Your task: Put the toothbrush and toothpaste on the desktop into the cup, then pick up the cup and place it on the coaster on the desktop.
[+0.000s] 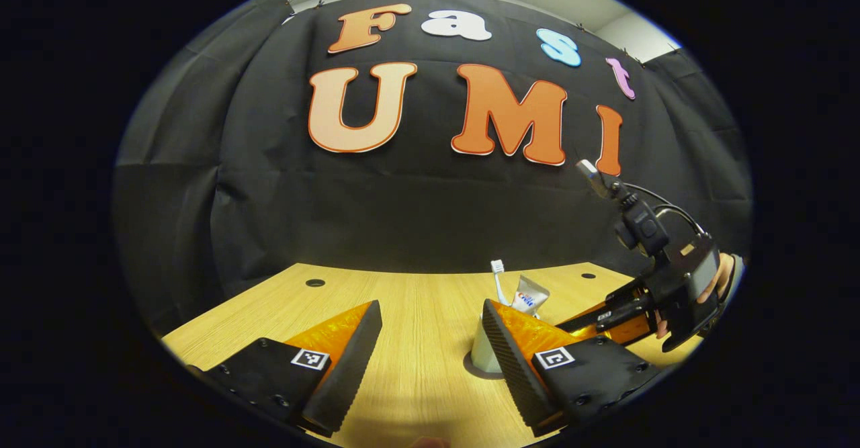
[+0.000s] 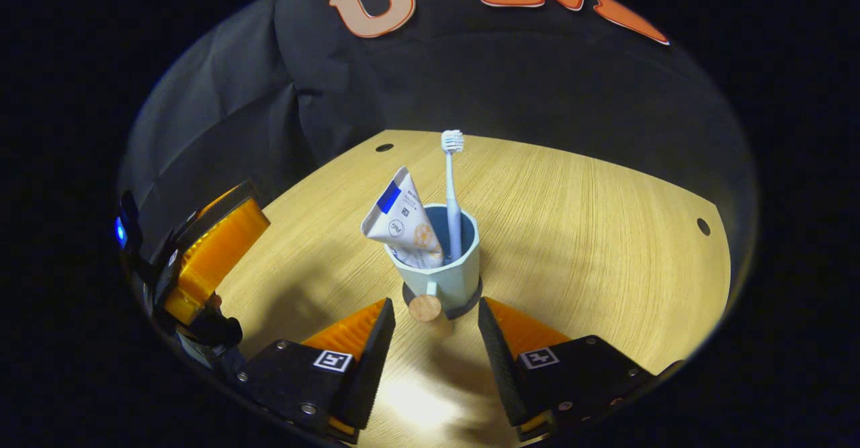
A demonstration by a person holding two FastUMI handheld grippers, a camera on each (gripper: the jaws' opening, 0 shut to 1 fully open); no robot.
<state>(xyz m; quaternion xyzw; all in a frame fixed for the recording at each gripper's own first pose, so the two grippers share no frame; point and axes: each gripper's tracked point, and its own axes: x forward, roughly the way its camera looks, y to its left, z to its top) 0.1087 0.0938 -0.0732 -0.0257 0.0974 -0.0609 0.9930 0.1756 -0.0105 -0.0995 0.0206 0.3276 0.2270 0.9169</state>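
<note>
The counter (image 2: 571, 219) is pale wood with a fine grain and a few small round holes near its far edge. A dark round coaster (image 2: 474, 298) lies flat on it, and a pale blue cup (image 2: 450, 280) stands upright on that coaster, well clear of the counter's edges.

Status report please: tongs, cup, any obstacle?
Both tongs open, holding nothing. Cup on coaster, toothbrush and toothpaste inside. No obstacle seen.
</note>
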